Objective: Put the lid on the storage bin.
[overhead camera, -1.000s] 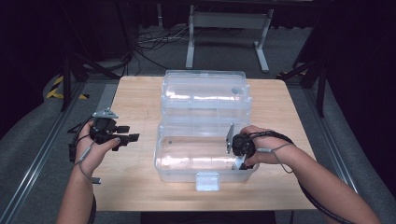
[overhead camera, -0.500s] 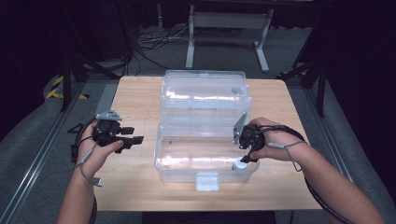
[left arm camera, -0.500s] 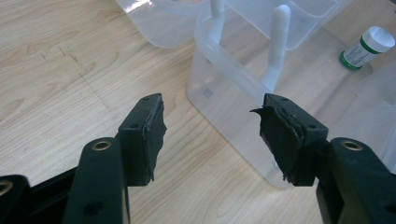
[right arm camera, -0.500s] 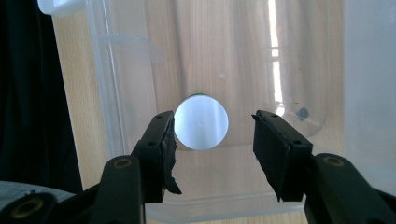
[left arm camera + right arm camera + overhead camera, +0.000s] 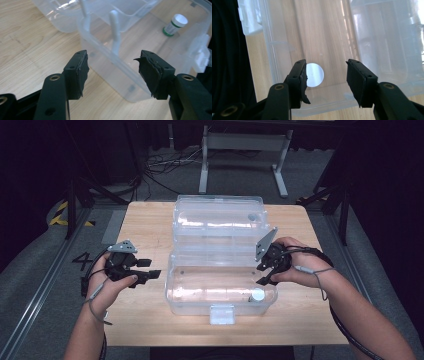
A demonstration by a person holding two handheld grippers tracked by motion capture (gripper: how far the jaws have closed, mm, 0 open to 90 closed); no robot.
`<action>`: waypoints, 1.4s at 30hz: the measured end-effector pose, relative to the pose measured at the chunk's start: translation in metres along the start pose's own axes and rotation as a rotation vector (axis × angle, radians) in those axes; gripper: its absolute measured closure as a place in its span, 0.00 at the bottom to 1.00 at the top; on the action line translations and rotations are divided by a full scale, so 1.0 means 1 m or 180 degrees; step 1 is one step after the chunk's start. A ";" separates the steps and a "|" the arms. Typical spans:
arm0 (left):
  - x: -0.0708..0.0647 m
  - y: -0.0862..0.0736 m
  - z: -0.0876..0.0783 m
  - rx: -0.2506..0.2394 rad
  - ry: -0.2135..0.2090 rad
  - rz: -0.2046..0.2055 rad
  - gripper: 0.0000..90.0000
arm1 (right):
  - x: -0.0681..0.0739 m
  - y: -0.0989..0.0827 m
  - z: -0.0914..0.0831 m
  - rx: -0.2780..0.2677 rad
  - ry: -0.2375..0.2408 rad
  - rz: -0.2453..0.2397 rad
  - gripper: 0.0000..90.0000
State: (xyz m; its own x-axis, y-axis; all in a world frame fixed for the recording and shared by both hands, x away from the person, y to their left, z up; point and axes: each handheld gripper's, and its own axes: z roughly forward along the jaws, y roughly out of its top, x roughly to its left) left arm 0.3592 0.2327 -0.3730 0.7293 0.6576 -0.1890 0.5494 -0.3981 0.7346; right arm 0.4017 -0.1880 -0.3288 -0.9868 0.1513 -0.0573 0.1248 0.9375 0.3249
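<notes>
Your right gripper hangs over the bottle in the clear box, jaws apart, just been closing, nothing between. Left gripper open beside box.

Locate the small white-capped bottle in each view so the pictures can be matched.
High view: the bottle stands in the clear box's near right corner, below the right gripper.
Left gripper view: upper right, white cap and green band, inside the box.
Right gripper view: seen from above as a white disc beside one jaw.
Shared landmark: the box's front latch.
</notes>
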 end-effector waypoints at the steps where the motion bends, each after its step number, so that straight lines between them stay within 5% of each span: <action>1: -0.003 0.000 -0.001 -0.0005 -0.0019 0.0030 0.46 | -0.001 0.000 -0.002 -0.0015 -0.0001 0.0010 0.57; 10: -0.030 0.000 0.003 0.0056 -0.0259 0.0264 0.46 | -0.006 0.004 -0.014 -0.0254 -0.0025 0.0145 0.58; 21: -0.048 -0.008 0.036 0.0356 -0.0663 0.0612 0.52 | -0.020 0.012 -0.025 -0.0623 -0.0157 0.0404 0.64; 31: -0.058 -0.011 0.057 0.0706 -0.0700 0.0812 0.55 | -0.027 0.020 -0.025 -0.0833 -0.0121 0.0490 0.64; 33: -0.059 -0.012 0.058 0.0755 -0.0638 0.0858 0.57 | -0.028 0.022 -0.025 -0.0872 -0.0119 0.0517 0.64; 42: -0.063 -0.013 0.066 0.0827 -0.0853 0.0965 0.85 | -0.037 0.027 -0.025 -0.1064 -0.0099 0.0669 0.66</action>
State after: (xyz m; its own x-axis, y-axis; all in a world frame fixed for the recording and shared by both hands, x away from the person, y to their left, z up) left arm 0.3332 0.1545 -0.4142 0.9331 0.3126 -0.1779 0.3545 -0.7157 0.6018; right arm 0.4392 -0.1763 -0.2948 -0.9391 0.3431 0.0163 0.2783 0.7321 0.6218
